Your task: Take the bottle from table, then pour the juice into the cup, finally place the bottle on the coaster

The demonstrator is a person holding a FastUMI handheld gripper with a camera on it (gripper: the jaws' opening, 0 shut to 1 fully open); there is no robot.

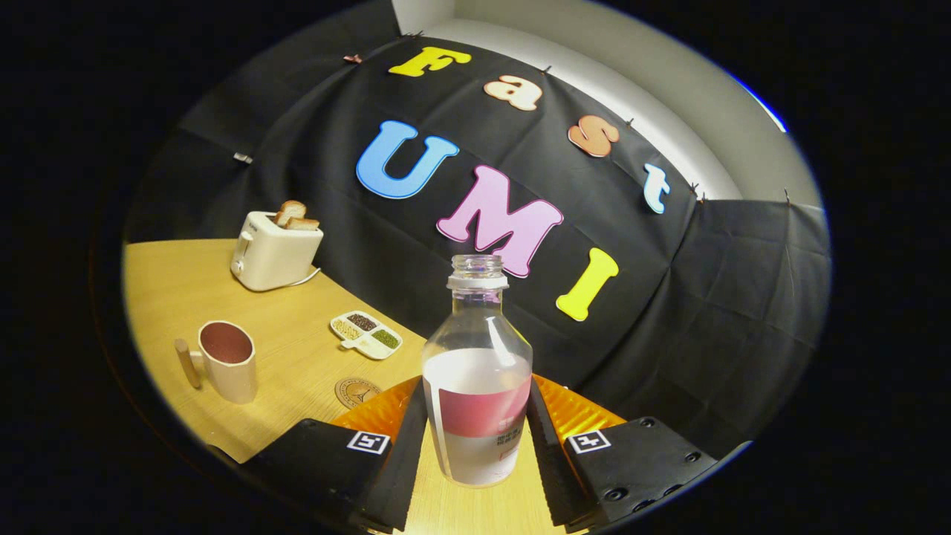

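Note:
A clear uncapped bottle [477, 371] with a white and red label stands upright between my fingers. My gripper [476, 416] is shut on it, one finger [405, 453] pressed against each side of the label. The beige cup [229, 362], its inside reddish-brown and its handle turned away from the bottle, stands on the wooden table [297, 371] ahead and to the left of the fingers. A round brown coaster [356, 391] lies flat between the cup and my left finger. Whether the bottle's base touches the table I cannot tell.
A white toaster [273, 251] with two slices of bread sits at the back left by the black cloth wall. A small divided dish [366, 334] of grains lies beyond the coaster. An orange surface [568, 412] curves just behind the bottle and fingers.

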